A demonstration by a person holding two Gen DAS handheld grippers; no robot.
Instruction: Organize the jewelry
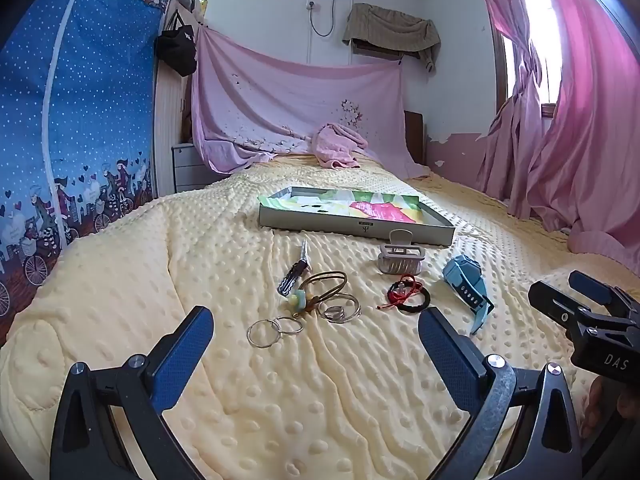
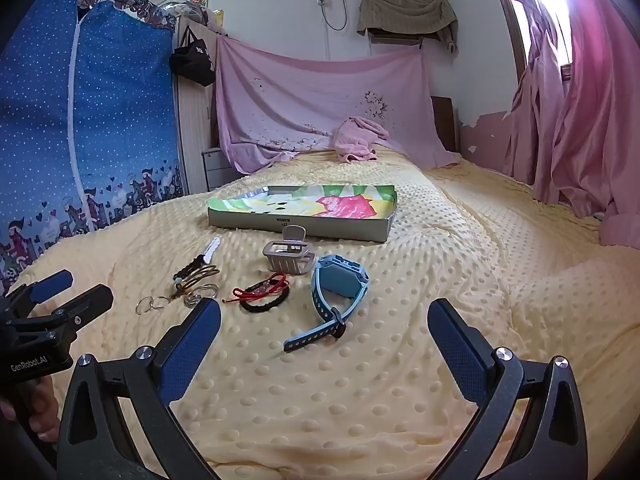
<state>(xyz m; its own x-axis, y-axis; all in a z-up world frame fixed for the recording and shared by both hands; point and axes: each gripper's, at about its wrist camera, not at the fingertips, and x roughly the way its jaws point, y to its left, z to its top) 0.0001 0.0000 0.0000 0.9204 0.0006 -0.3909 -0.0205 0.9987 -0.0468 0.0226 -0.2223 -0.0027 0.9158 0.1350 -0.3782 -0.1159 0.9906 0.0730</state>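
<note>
Jaws spread and empty on both the left hand-held gripper (image 1: 316, 338) and right hand-held gripper (image 2: 325, 330), above the bed (image 1: 320, 400). Mid-bed: rings (image 1: 276, 330), black bracelet (image 2: 262, 302), blue watch (image 2: 338, 286), hair claw (image 1: 400, 260). Beyond, touching the claw, an open box (image 1: 356, 226).

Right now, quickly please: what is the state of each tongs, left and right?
Left tongs: open, holding nothing, above the yellow blanket.
Right tongs: open, holding nothing.

Daylight glares through the pink curtain (image 1: 576, 80); edges bend, perhaps slightly soft.
</note>
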